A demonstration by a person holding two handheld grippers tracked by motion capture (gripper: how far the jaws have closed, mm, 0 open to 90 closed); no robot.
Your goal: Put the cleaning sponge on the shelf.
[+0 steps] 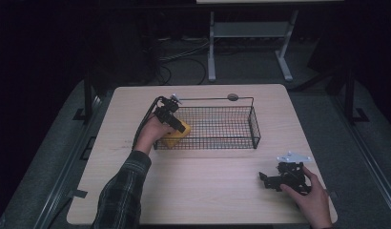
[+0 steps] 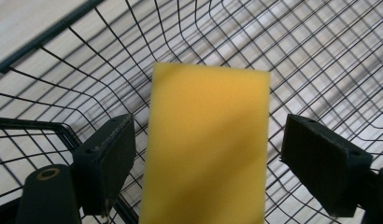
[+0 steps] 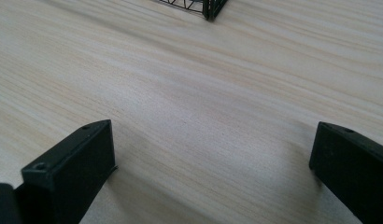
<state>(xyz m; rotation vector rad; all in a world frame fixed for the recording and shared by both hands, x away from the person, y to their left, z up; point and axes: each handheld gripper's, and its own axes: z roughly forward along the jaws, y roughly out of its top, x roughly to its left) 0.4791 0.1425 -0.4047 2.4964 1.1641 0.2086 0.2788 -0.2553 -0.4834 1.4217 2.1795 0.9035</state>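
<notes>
Left gripper (image 1: 177,125) sits at the left end of the black wire basket (image 1: 241,138), angled down into it over the near-left corner, the left hand (image 1: 153,133) wrapped around its body. In the left gripper view a yellow sponge (image 2: 206,149) stands between the two fingers (image 2: 108,161): both pads are clear of it, with a narrow gap on the left-hand pad and a wider gap on the other, so the fingers are apart and not pressing on the sponge. The sponge is inside the basket at its left end, up against the near-left corner; basket mesh shows behind and beneath it, and whether its lower edge rests on the mesh floor I cannot tell. From the high view the sponge (image 1: 177,136) appears as a yellow block just under the gripper tip. The basket stands on the far half of the light wooden desk (image 1: 208,191), long side across. Right gripper (image 1: 266,180) lies low over the near-right part of the desk, well apart from the basket, held by the right hand (image 1: 312,198); in the right gripper view its fingers (image 3: 73,170) are wide apart with bare desk between them, and a basket corner (image 3: 209,8) is at the top edge.
</notes>
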